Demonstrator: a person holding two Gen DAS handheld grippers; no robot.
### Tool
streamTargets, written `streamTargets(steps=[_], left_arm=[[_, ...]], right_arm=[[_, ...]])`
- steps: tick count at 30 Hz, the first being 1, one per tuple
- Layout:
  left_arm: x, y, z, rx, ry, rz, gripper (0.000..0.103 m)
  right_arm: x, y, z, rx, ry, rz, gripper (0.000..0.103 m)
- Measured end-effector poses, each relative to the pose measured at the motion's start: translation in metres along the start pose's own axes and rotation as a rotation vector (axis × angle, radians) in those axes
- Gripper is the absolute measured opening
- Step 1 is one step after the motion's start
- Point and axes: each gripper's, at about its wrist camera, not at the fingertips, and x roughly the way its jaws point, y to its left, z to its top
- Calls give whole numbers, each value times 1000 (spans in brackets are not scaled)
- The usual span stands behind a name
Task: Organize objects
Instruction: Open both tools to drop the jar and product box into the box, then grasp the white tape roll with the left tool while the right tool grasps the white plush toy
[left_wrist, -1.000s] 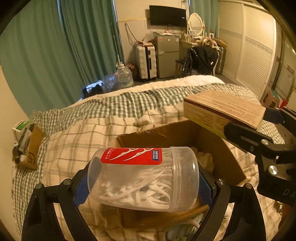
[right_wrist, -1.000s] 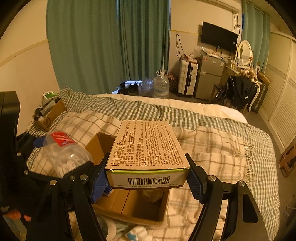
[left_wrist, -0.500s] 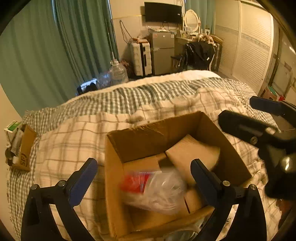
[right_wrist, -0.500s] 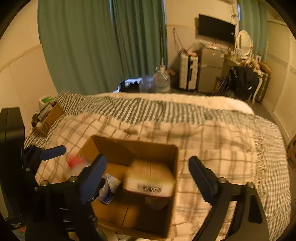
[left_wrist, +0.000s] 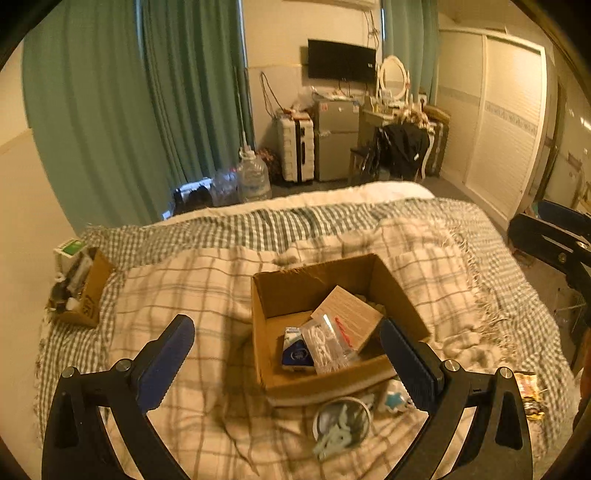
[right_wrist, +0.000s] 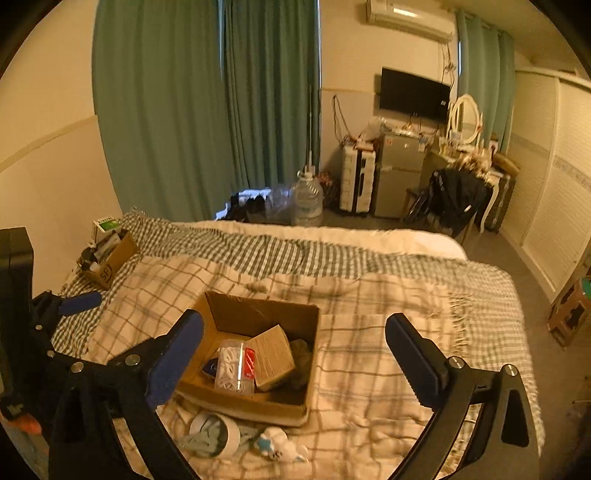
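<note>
Fingers of the left gripper (left_wrist: 286, 354) were spread wide and empty; those of the right gripper (right_wrist: 293, 350) were opening, empty. On the bed (right_wrist: 369, 295) a box (left_wrist: 325, 384) was set, with a carton (left_wrist: 351, 317) and jar (left_wrist: 327, 347) inside.

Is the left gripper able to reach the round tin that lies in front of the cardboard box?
Probably yes. The left gripper is open and empty, and the round tin lies uncovered on the blanket just in front of the cardboard box, with nothing between them.
</note>
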Motion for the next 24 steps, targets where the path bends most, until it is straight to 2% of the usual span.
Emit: streamTargets(steps=[7,14,20,24], left_arm=[[-62,3,-14,-36,-60,5,103],[-88,5,-37,-64,-87,16,103],[-91,2,-68,-98,-96,40,103],[-79,0,-92,-130,-74,50,103]], right_arm=[[-67,12,-8,-39,-51,-19,103],[-106,20,-34,-65,-77,-11,103],[-116,27,-66,-104,-81,-46,103],[-103,27,-91,-101,-59,-40,103]])
